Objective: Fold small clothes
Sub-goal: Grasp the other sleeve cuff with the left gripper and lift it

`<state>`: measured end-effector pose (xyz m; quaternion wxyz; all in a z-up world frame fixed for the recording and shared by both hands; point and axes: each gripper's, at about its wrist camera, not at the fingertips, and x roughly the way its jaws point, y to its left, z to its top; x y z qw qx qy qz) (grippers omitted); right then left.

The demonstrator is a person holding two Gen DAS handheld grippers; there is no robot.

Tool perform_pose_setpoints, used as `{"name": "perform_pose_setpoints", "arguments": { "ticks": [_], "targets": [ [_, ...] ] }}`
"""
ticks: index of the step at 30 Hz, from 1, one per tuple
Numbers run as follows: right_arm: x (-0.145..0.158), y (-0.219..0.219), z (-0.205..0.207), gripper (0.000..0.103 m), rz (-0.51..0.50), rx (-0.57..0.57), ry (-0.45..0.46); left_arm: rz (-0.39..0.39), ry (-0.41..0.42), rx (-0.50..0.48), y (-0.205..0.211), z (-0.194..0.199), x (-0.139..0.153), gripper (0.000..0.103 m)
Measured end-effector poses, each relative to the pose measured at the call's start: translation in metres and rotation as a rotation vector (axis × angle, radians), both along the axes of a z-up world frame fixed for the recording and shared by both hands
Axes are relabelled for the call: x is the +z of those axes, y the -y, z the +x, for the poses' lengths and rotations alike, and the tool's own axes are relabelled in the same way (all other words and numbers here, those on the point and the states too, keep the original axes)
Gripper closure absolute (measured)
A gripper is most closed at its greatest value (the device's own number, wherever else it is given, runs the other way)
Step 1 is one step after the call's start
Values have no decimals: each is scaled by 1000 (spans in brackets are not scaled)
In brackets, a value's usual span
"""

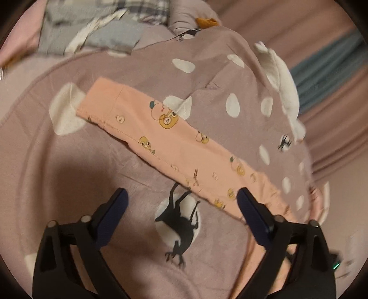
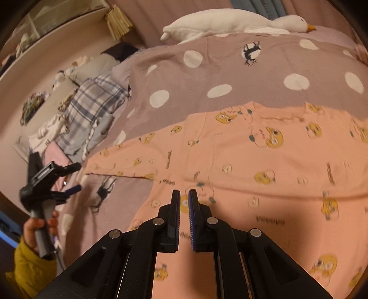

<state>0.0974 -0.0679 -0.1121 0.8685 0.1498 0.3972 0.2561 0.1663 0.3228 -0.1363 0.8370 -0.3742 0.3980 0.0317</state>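
Note:
A small pink garment with yellow cartoon prints lies on the mauve dotted bedspread. In the left wrist view its long sleeve [image 1: 174, 142] stretches from upper left to lower right. My left gripper [image 1: 181, 197] is open and empty, hovering above the bedspread beside the sleeve's near edge, its right finger over the sleeve's lower end. In the right wrist view the garment's body [image 2: 264, 161] fills the lower right. My right gripper [image 2: 184, 195] is above the body, jaws nearly closed with a thin gap, nothing visibly between them. The left gripper [image 2: 69, 177] also shows there, held by a hand.
A white plush goose [image 2: 230, 20] lies at the far edge of the bedspread [image 2: 230, 69]; it also shows in the left wrist view [image 1: 280, 85]. Plaid and grey clothes [image 2: 92, 108] are piled at the left. A shelf [image 2: 46, 30] stands beyond the bed.

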Motion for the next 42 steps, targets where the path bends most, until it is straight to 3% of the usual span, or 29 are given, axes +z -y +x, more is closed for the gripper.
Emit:
{"name": "perform_pose_setpoints", "arguments": {
  "ticks": [1,4,13,18,23,24,29,33,38,42],
  "targets": [
    [0,2,-3,94,7,-5,-1,-46,3,22,-9,2,-7,16],
    [-1,7,-11,94,26,-22,-3,-90,-14,67,-24,6,-19,27],
    [-3,26,-15,94,66,-69,-9,-158,33,147,-52,26,-30,37],
    [-11,30,-19,94,55,-81,-26,-188,51,206,-69,40,-37,61],
    [-16,32,-20,94,43,-87,-46,-174,18,243,-79,44,-41,95],
    [-16,33,-20,94,43,-90,-49,-171,20,242,-79,43,-41,97],
    [-16,34,-22,94,36,-92,-56,-119,53,200,-69,41,-25,100],
    [-15,35,-24,94,32,-89,-55,-20,112,115,-41,44,8,100],
    [-11,37,-30,94,39,-98,-54,160,149,-24,19,52,52,100],
    [-10,46,-37,93,53,-108,-50,260,171,-143,72,56,70,100]
  ]
}}
